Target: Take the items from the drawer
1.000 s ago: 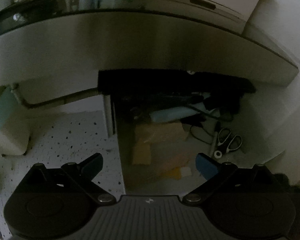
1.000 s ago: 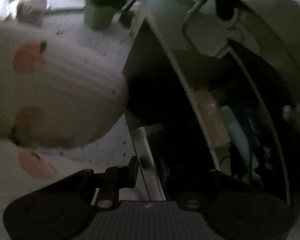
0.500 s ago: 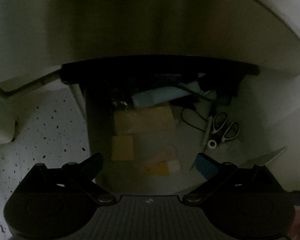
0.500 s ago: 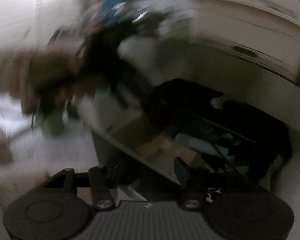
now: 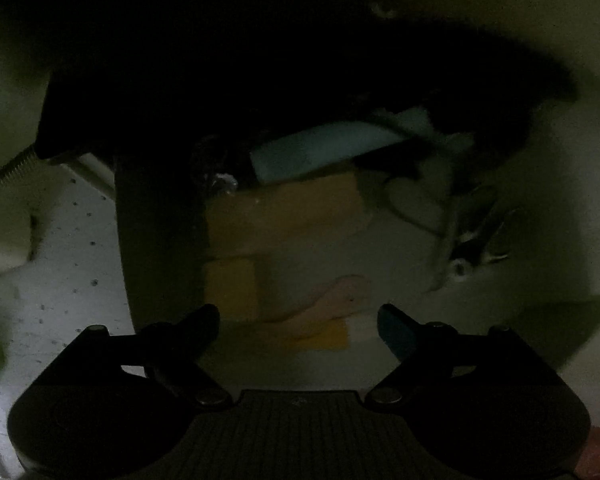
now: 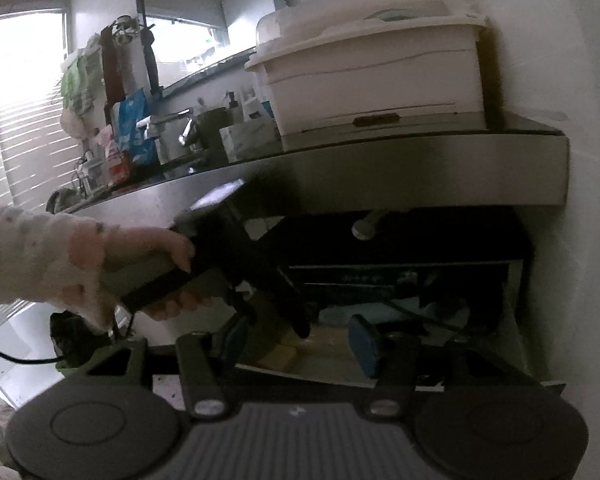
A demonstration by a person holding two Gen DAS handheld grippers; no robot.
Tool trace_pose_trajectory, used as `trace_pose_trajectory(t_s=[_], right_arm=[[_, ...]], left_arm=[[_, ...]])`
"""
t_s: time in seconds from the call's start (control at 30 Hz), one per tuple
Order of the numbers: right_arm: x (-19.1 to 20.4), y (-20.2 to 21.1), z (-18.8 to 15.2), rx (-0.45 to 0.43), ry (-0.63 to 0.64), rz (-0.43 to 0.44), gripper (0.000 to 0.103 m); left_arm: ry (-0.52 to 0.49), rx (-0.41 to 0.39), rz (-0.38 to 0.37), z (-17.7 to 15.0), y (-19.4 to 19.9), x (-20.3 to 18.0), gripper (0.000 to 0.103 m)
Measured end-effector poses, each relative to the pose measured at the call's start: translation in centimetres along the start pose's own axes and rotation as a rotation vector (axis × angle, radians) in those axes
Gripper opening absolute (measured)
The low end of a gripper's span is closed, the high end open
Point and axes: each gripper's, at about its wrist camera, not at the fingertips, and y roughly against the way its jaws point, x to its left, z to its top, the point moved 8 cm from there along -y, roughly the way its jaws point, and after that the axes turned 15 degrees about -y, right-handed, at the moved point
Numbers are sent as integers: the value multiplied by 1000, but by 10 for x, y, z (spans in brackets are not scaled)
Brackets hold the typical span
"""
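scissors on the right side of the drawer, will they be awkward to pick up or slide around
The scissors look thin and flat on the drawer floor, so probably hard to get under. Likely stiff, and hard handles may slip. A dark cord loops beside them and might snag.

A home kitchen: faucet [image 6: 186, 130], counter [image 6: 380, 164] clutter and a dish-drying box [image 6: 376, 76].

The right claw [image 6: 298, 340] has black arms, blue pads and silver screws, and the sleeve [image 6: 28, 256] is pale with small spots.
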Motion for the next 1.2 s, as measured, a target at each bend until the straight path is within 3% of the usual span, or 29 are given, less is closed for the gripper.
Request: trace_pose_trajectory(t_s=[0.27, 0.5, 0.7, 0.77, 0.83, 1.1, 1.2], right_arm=[[-1, 0, -9, 2, -44, 35, 56], [-6, 0, -19, 10, -86, 49, 56], [-6, 0, -23, 14, -99, 56, 56], [-5, -1, -24, 15, -102, 59, 56], [-5, 0, -25, 15, -101, 60, 56], [-8, 0, -27, 17, -122, 50, 56], [-7, -1, -27, 22, -125, 53, 56]], left_arm=[[-113, 45, 153, -4, -35, 2, 86], [-57, 113, 113, -7, -51, 16, 79], [-70, 102, 126, 1, -51, 25, 72], [-59, 106, 114, 4, -51, 28, 59], [-35, 129, 93, 3, -54, 31, 53], [-86, 168, 157, 2, -53, 38, 55], [-114, 195, 167, 5, -54, 37, 65]])
